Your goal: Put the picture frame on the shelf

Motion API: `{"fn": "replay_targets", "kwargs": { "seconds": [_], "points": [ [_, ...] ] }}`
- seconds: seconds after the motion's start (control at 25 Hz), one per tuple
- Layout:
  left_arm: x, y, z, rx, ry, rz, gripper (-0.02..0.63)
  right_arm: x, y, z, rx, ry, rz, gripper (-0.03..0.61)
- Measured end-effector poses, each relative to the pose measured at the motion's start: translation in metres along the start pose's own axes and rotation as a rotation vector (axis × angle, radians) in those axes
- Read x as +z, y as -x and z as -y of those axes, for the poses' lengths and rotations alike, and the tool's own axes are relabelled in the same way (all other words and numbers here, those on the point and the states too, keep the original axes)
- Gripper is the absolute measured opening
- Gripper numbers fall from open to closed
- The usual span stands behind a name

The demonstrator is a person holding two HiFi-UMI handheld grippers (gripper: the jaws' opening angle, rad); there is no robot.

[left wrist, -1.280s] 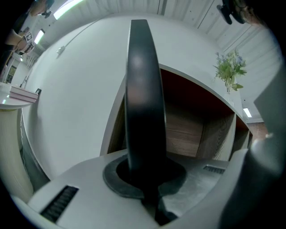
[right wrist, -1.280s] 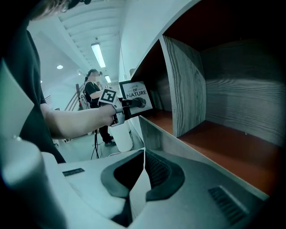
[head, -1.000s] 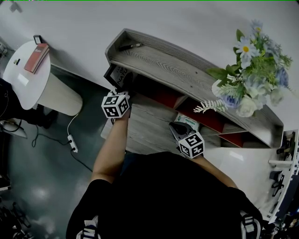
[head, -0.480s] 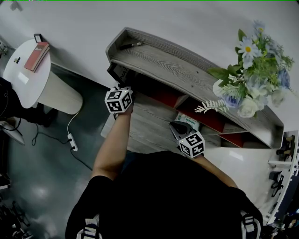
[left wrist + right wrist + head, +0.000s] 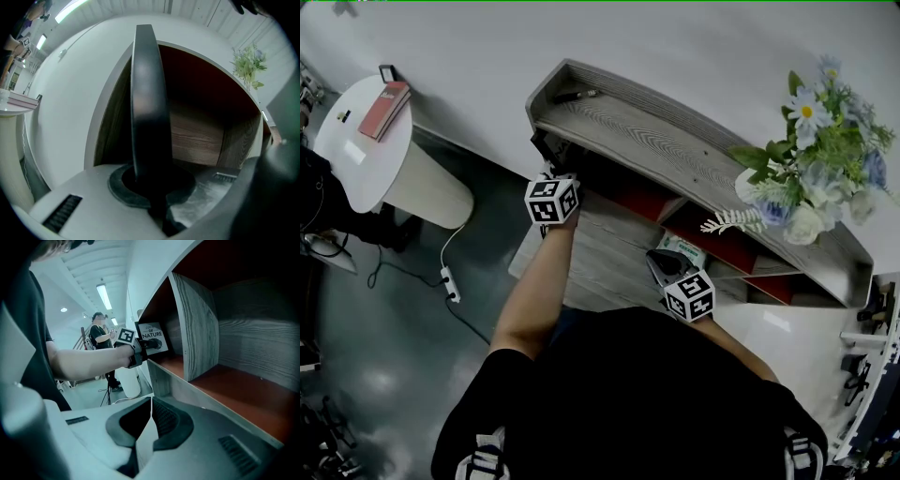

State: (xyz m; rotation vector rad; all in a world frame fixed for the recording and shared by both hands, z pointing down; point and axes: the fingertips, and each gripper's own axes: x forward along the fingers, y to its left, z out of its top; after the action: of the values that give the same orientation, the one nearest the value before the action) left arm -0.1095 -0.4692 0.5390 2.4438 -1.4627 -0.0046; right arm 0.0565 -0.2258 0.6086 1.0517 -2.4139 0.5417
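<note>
In the head view the top board of the shelf (image 5: 675, 141) hides almost all of the picture frame (image 5: 545, 148); you see only one dark corner of it. The marker cube of your left gripper (image 5: 551, 192) covers its jaws there. In the left gripper view the frame stands edge-on, so its face does not show. Your right gripper (image 5: 659, 266) hides most of a green and white box (image 5: 682, 247). The small dark thing (image 5: 577, 95) on the shelf's top is too small to tell.
</note>
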Motion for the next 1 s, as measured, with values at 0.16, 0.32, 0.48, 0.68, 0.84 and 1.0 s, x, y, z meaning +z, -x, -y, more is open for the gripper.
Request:
{"fn": "replay_targets", "kwargs": {
  "seconds": [0.16,0.32,0.48,0.68,0.84,1.0],
  "points": [
    [0.0006,-0.0062,0.0031,0.0,0.004,0.002,0.028,-0.001,0.0,0.001,0.001,0.0,-0.002,0.015],
    [0.0008,-0.0052,0.0023,0.002,-0.003,-0.003,0.028,-0.0004,-0.0015,-0.0008,0.004,0.0,-0.001,0.015],
    [0.0007,-0.0053,0.0016,0.001,0.002,-0.006,0.028,0.0004,-0.0035,-0.0021,0.01,0.003,0.0,0.015],
    [0.0004,-0.0054,0.0017,0.003,0.013,-0.007,0.028,-0.0004,-0.0033,-0.0032,0.014,0.003,0.0,0.015],
    [0.0008,-0.0051,0.0017,0.005,0.019,-0.011,0.029,0.0002,-0.0023,-0.0026,0.011,0.003,0.001,0.015],
    [0.001,-0.0049,0.0026,0.003,0.018,-0.016,0.029,0.0001,-0.0024,-0.0026,0.01,0.001,0.002,0.015]
  ]
}}
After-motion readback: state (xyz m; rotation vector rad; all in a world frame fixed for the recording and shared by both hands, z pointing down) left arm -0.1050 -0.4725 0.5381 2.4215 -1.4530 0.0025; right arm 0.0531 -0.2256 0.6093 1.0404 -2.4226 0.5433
